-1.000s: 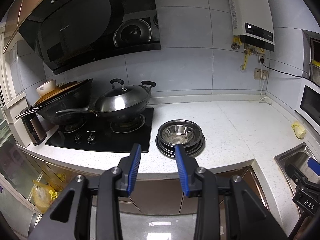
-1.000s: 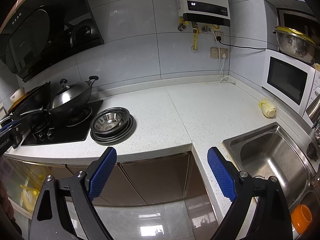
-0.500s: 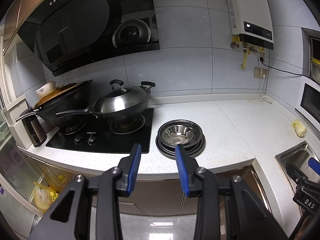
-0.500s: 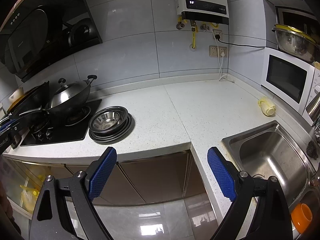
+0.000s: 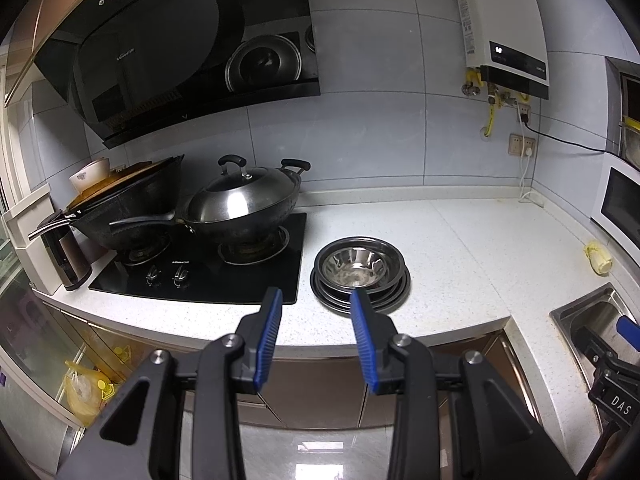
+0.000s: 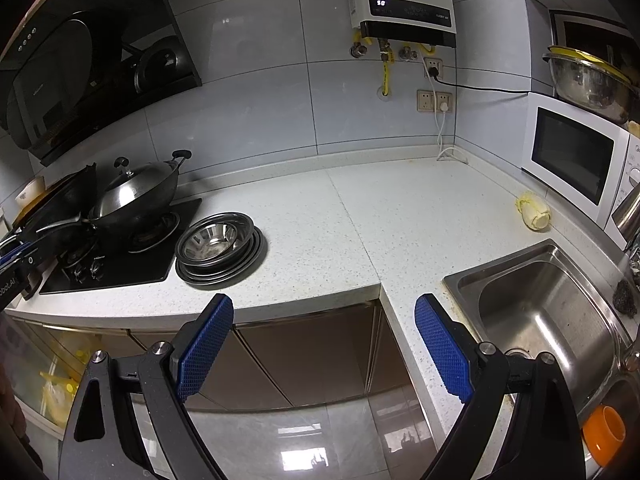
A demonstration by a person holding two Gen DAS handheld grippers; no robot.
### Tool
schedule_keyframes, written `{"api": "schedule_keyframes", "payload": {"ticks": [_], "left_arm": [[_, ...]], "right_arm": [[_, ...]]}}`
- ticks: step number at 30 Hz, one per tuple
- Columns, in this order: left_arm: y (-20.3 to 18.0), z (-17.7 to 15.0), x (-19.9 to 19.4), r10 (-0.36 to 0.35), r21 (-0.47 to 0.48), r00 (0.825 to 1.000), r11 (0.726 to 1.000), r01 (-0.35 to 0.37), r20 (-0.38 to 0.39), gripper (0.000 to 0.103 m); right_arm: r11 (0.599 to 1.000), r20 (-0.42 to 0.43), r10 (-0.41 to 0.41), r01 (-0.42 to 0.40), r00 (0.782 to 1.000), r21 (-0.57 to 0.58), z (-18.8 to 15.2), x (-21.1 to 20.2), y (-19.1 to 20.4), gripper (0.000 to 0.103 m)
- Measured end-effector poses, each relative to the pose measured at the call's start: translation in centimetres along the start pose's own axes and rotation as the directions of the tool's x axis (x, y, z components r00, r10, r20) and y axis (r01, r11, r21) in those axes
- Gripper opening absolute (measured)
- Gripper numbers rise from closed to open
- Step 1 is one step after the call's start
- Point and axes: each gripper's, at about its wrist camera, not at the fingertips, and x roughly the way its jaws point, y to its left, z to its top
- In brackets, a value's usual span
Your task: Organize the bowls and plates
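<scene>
A steel bowl (image 5: 356, 266) sits on a stack of steel plates (image 5: 394, 292) on the white counter, right of the stove. The stack also shows in the right wrist view (image 6: 220, 254). My left gripper (image 5: 316, 300) is open and empty, held off the counter's front edge, just short of the stack. My right gripper (image 6: 324, 308) is open wide and empty, in front of the counter's inner corner, with the stack to its far left.
A lidded wok (image 5: 244, 204) and a black pan (image 5: 132, 216) stand on the stove (image 5: 200, 276). A sink (image 6: 548, 312) lies at the right, a microwave (image 6: 572, 160) behind it. A yellow cup (image 6: 534, 210) lies on the counter (image 6: 360, 216).
Both grippers have drifted only slightly; the views shift a little. Both stay open and empty. The bowl and plates have not moved.
</scene>
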Motion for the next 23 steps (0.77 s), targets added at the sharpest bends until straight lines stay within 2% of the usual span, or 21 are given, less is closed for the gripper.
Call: {"api": "schedule_keyframes", "payload": {"ticks": [12,16,23], "left_arm": [[0.1,-0.1,0.7,-0.018,-0.028,1.000,0.999,0.017,-0.022,0.034],[0.5,-0.1,1.2,-0.016,-0.044,0.999,0.999,0.014,-0.035,0.044],[0.3,-0.3,1.1,-0.001,-0.016,1.000,1.000,0.000,-0.020,0.044]], "right_arm": [[1.000,-0.010,-0.014,0.014,1.000,0.000,0.0,0.4,-0.5,0.089],[1.000,-0.015,-0.016,0.016,1.000,0.004,-0.1,0.6,-0.6,0.089],[1.000,-0.010,-0.019,0.018,1.000,-0.004,-0.1,0.6,-0.6,0.089]]}}
